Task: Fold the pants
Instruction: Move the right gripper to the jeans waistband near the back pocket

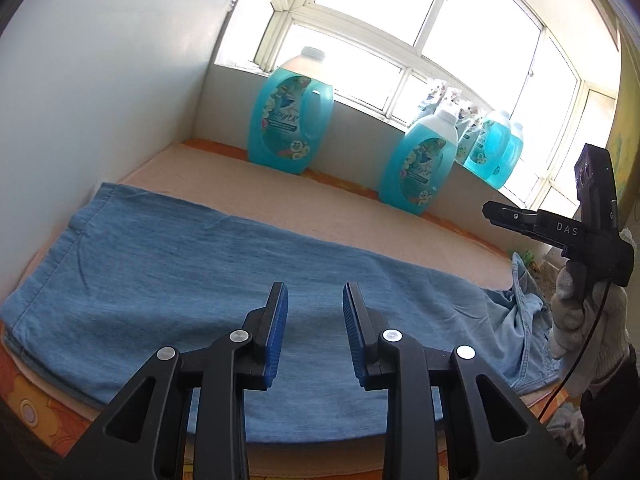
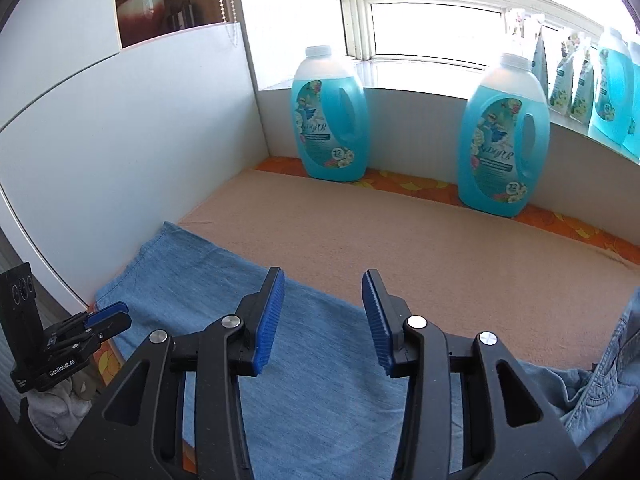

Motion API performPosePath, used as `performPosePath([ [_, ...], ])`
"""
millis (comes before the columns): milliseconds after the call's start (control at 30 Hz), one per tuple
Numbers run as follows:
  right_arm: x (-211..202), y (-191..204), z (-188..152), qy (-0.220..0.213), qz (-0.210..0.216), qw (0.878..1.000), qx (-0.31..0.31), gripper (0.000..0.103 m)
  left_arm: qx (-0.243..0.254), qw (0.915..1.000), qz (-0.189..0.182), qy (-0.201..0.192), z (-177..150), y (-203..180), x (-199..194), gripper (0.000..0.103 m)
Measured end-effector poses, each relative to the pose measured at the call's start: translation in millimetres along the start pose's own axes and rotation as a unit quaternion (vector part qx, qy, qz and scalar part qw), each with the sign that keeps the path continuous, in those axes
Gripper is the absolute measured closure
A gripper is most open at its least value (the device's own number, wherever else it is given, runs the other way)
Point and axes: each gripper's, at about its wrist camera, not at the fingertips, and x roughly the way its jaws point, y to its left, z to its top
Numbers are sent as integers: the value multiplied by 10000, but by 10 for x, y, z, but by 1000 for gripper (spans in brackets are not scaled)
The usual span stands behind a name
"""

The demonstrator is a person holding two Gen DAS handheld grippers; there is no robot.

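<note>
Blue denim pants [image 1: 224, 264] lie flat along the front of a beige mat [image 1: 320, 208], legs together toward the left wall, with the bunched waist [image 1: 520, 320] at the right. My left gripper [image 1: 315, 292] is open and empty, hovering above the middle of the legs. My right gripper [image 2: 323, 280] is open and empty above the pants [image 2: 304, 380]. The waist [image 2: 600, 392] shows bunched at its right. The right gripper [image 1: 490, 212] also shows in the left wrist view, held up in a gloved hand. The left gripper [image 2: 116, 312] shows at the far left of the right wrist view.
A white wall panel [image 2: 120, 140] bounds the mat on the left. Two blue detergent jugs [image 2: 332, 120] [image 2: 500, 140] stand at the back below the window sill. More jugs [image 1: 496, 148] and pouches sit on the sill. An orange patterned cloth [image 2: 560, 220] edges the mat.
</note>
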Motion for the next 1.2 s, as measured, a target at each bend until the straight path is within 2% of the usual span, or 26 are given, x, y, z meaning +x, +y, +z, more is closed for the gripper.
performPosePath([
  [133, -421, -592, -191, -41, -591, 9975, 392, 58, 216, 9977, -559, 316, -87, -408, 178, 68],
  [367, -854, -1645, -373, 56, -1492, 9815, 1199, 25, 537, 9846, -1363, 958, -370, -1080, 488, 65],
  [500, -899, -2283, -328, 250, -1996, 9653, 1663, 24, 702, 9735, -1708, 1352, -553, -1433, 695, 64],
  [667, -710, -2917, -279, 702, -2148, 9450, 2363, 24, 888, 9617, -1869, 1798, -722, -1707, 940, 64],
  [800, -451, -3105, -163, 1029, -2204, 9341, 2614, 24, 991, 9572, -1815, 2023, -803, -1730, 1069, 64],
  [867, -277, -3112, -79, 1248, -2367, 9315, 2466, 24, 952, 9564, -1805, 2089, -819, -1708, 1108, 64],
  [967, -33, -3077, -4, 1529, -2831, 9224, 2135, 24, 897, 9552, -1839, 2136, -821, -1688, 1123, 64],
  [1067, 146, -3104, -41, 1817, -2962, 9147, 2063, 24, 935, 9547, -1837, 2144, -825, -1684, 1105, 64],
  [1200, 213, -3151, -128, 1991, -3232, 9043, 1951, 24, 1033, 9545, -1808, 2133, -841, -1727, 1097, 62],
])
